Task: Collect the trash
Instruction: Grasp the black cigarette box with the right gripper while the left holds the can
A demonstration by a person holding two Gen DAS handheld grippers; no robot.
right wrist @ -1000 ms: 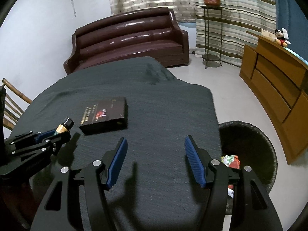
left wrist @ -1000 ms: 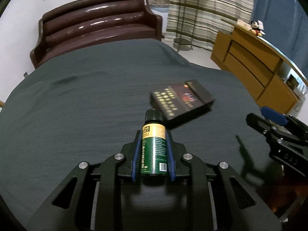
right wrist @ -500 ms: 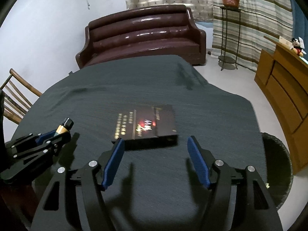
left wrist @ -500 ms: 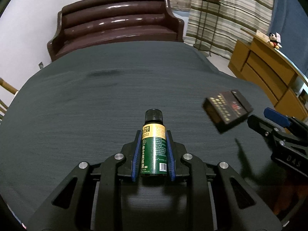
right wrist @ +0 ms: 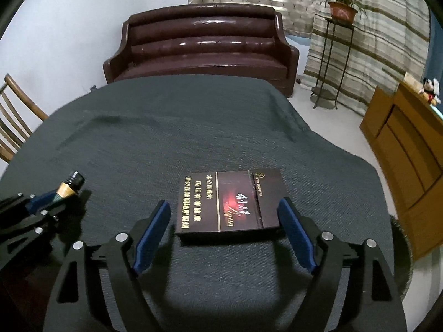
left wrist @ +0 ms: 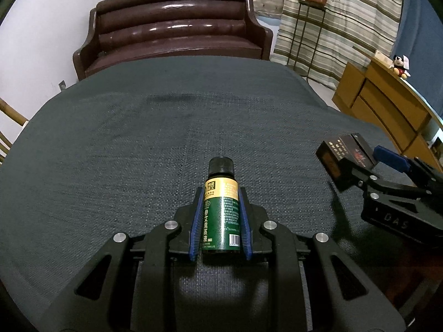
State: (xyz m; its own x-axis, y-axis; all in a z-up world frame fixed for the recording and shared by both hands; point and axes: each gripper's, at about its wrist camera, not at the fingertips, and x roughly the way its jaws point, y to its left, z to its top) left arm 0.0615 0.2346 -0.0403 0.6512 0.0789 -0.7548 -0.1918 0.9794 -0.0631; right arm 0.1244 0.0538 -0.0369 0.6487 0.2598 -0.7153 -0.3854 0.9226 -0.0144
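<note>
Bottle sits pinched in our left gripper at lower centre, kept secure for binning (we judge). Our right gripper has jaws spread either side of the dark box, lying flat on the bench, to take it by its sides.

Black fingers carry blue pads, silver screws, "DAS" lettering.

basket: mostly behind table edge | chair: cut by frame
</note>
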